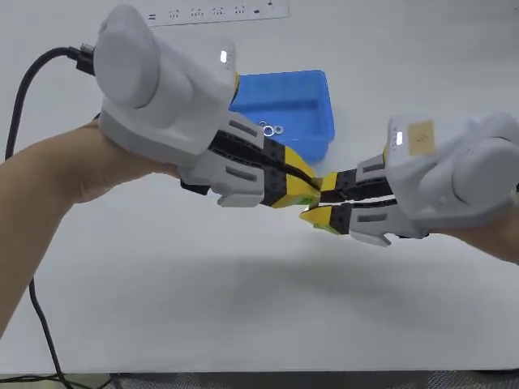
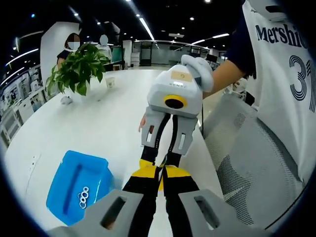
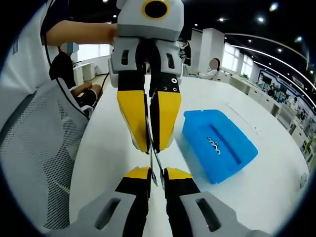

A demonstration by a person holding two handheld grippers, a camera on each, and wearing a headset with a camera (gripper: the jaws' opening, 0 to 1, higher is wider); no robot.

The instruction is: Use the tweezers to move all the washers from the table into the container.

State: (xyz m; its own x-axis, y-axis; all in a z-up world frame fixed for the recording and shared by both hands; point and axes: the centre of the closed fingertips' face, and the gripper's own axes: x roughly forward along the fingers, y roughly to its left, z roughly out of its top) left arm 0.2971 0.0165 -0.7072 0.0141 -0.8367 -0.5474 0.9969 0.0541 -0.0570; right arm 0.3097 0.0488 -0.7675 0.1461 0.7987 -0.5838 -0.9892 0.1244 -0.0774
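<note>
My left gripper [image 1: 306, 188] and right gripper [image 1: 318, 204] meet tip to tip above the white table [image 1: 243, 300]. Thin metal tweezers [image 3: 152, 148] run between them. The left gripper's [image 3: 149, 143] yellow jaws are shut on the upper part, and my right gripper [image 3: 157, 178] is shut on the lower end. The tweezers [image 1: 357, 199] show as a pale line between the right jaws. Behind the grippers sits the blue container [image 1: 312, 97] with several washers [image 1: 272, 129] in it. The container [image 2: 74, 177] and its washers [image 2: 83, 197] lie left of my left gripper [image 2: 158, 174].
A white power strip [image 1: 219, 12] lies at the table's far edge. A black cable [image 1: 28, 77] trails along the left side. A potted plant [image 2: 79, 66] stands farther down the table. A mesh chair [image 2: 247, 163] and the person's jersey are close beside the table edge.
</note>
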